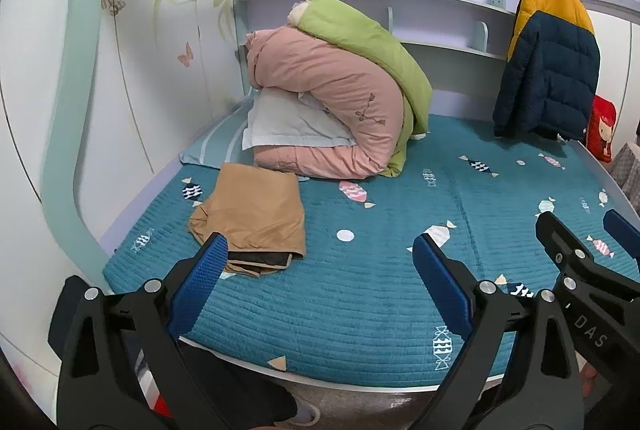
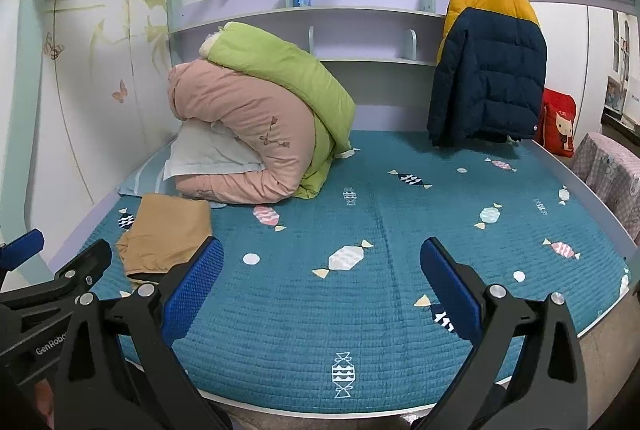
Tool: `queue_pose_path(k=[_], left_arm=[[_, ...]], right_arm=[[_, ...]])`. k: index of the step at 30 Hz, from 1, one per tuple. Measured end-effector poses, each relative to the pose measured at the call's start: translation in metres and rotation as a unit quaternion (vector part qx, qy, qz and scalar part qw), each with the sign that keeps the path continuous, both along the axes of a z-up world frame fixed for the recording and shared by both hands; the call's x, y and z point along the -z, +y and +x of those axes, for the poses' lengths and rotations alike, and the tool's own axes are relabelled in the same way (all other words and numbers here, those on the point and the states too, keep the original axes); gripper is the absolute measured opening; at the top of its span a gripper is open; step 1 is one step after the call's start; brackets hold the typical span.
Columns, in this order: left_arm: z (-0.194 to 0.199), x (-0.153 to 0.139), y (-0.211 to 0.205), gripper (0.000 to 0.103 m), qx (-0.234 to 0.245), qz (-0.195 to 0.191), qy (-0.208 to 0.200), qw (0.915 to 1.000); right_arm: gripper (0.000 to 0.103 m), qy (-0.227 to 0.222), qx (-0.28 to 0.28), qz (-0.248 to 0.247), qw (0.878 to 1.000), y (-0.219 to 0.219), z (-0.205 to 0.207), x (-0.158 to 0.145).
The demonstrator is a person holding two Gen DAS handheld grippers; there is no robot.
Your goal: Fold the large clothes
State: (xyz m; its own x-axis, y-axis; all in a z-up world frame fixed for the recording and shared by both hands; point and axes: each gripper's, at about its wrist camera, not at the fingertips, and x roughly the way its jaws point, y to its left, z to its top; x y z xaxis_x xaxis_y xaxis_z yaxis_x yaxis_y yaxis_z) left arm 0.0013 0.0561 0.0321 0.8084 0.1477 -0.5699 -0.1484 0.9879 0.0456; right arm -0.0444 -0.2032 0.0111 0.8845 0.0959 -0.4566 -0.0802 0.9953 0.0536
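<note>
Left gripper (image 1: pixel 320 254) and right gripper (image 2: pixel 322 256) are hovering over the bed (image 2: pixel 380 310), fingers spread, holding nothing. Folded tan garment (image 1: pixel 252 210) is lying at left; jacket (image 2: pixel 488 70) is hanging at upper right.

Each gripper is black moulded plastic with triangular cut-outs and round silver screws at its pivots. The left gripper (image 1: pixel 320 250) and right gripper (image 2: pixel 322 254) carry blue, dimple-textured pads (image 1: pixel 200 282) on their fingers. White lettering reads "GenRobo" on one body, "DAS" on the other.
</note>
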Motion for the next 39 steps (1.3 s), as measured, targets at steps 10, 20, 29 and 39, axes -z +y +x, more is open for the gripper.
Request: queue_pose_path(k=[10, 20, 29, 39], left_arm=[[0.001, -0.001, 0.001, 0.094, 0.0, 0.007, 0.0, 1.0], [-0.001, -0.002, -0.001, 0.094, 0.004, 0.01, 0.0, 0.9999], [-0.005, -0.004, -0.004, 0.094, 0.004, 0.007, 0.003, 1.0], [-0.005, -0.003, 0.004, 0.094, 0.002, -0.002, 0.01, 0.9999]], right_arm=[[0.095, -0.005, -0.006, 0.005, 1.0, 0.0, -0.002, -0.001], [0.095, -0.008, 0.003, 0.015, 1.0, 0.002, -0.01, -0.004], [0.095, -0.005, 0.006, 0.012, 1.0, 0.004, -0.01, -0.003], [0.095, 0.006, 0.0, 0.013, 1.0, 0.007, -0.01, 0.001]])
